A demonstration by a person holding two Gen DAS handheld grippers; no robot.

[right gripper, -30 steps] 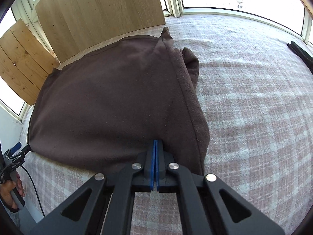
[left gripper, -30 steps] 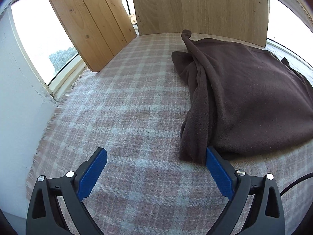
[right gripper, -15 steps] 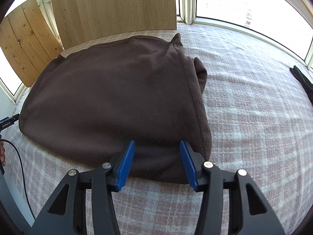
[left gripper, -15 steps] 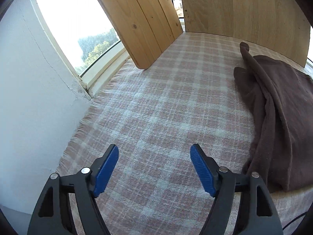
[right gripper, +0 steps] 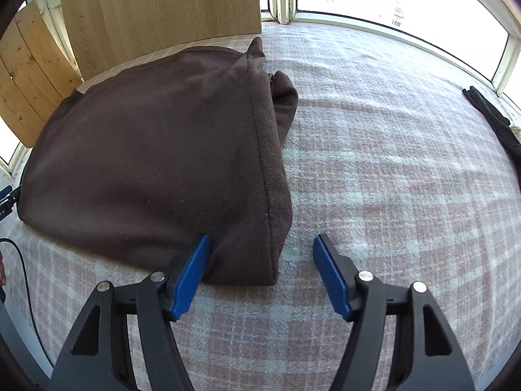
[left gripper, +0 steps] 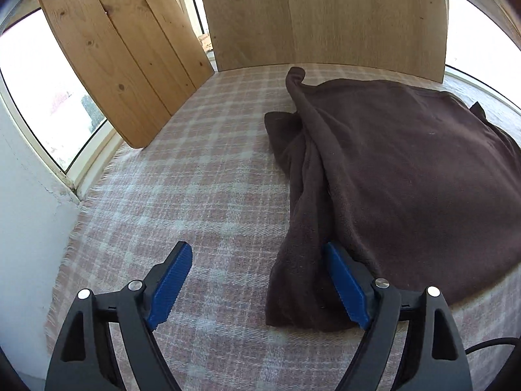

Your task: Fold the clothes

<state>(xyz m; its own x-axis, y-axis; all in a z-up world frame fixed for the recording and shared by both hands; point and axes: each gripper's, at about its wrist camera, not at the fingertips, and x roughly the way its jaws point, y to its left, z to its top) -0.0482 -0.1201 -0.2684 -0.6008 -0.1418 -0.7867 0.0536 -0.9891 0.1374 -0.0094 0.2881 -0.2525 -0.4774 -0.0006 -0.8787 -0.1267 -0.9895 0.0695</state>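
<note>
Left wrist view is showing the left hand-held gripper point(left gripper: 257, 280) standing wide open, its 2 ribbed blue pads point(left gripper: 171, 282) sitting on black angular arms with silver rivets. Its right-side pad is touching the near left corner of the brown fleece garment point(left gripper: 390, 176), while the other pad is hovering over bare blanket. The garment is lying folded into a rough rectangle on the plaid blanket point(left gripper: 195, 179), soft and matte, with a loose sleeve-like strip bunching along its left edge and a small curled tip rising at the far end. The blanket is looking coarse and woven, pink and pale grey checks, with a fringed edge running down the left beside the white wall point(left gripper: 29, 228). 2 wooden boards point(left gripper: 123, 49) are leaning at the far side against the windows.

Right wrist view is showing the right hand-held gripper point(right gripper: 260, 270) also spread open, straddling the garment's near right corner point(right gripper: 254, 254): its left-side pad is resting against the fabric, its right-side pad is hanging over bare blanket. A stitched hem point(right gripper: 263, 150) is running straight along the garment's right edge. Right of that edge the blanket is lying broad and open up to the window frame point(right gripper: 407, 32). A black strap-like item point(right gripper: 495, 120) is lying at the far right edge, well apart.
</note>
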